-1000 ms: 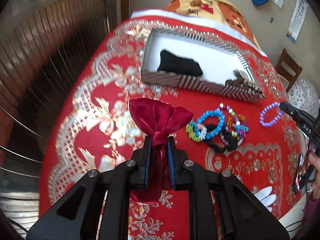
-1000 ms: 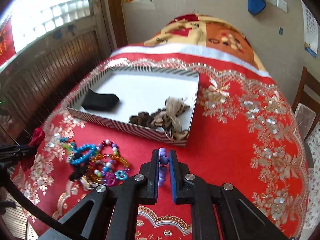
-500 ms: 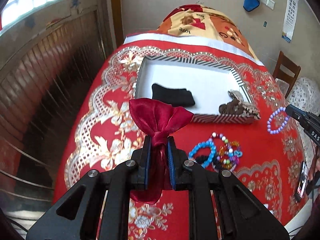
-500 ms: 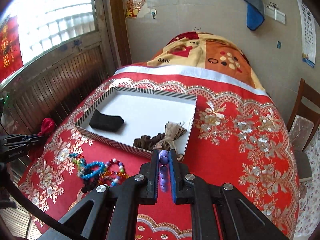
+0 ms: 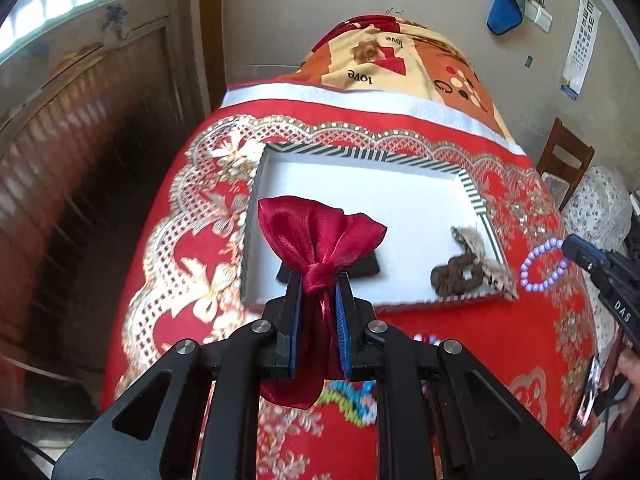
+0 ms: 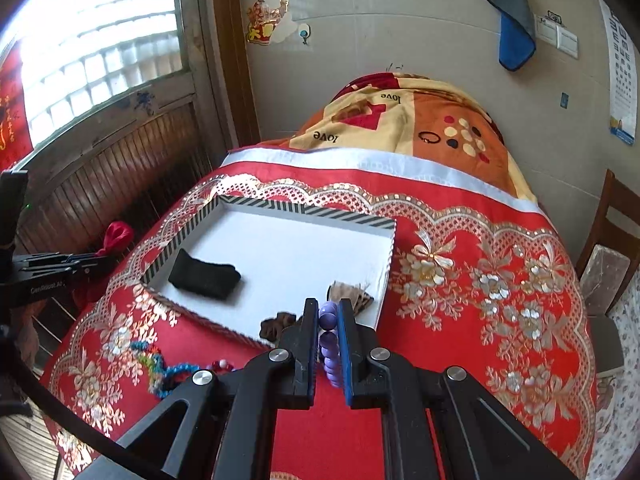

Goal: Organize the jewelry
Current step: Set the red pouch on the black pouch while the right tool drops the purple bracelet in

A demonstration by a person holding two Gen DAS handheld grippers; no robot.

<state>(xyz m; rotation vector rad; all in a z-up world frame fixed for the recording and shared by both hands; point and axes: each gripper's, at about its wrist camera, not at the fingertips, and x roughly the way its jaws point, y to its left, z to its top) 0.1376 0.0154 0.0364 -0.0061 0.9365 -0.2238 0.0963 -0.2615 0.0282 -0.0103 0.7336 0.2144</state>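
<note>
My left gripper (image 5: 318, 280) is shut on the neck of a dark red satin pouch (image 5: 316, 236) and holds it in the air in front of the white striped-rim tray (image 5: 400, 200). My right gripper (image 6: 328, 308) is shut on a purple bead bracelet (image 6: 329, 344), which also shows in the left wrist view (image 5: 542, 266), held above the tray's near right corner. A pile of colourful bead bracelets (image 6: 168, 368) lies on the red tablecloth in front of the tray (image 6: 296, 248).
In the tray lie a black pouch (image 6: 204, 276) and brown scrunchies (image 5: 468, 268). The red gold-patterned tablecloth (image 6: 460, 280) covers the table. A wooden chair (image 6: 604, 248) stands at the right. A wooden panelled wall (image 5: 60, 160) is at the left.
Both grippers have risen and moved toward the tray, each holding its item. The bracelet pile now sits lower in both views.
</note>
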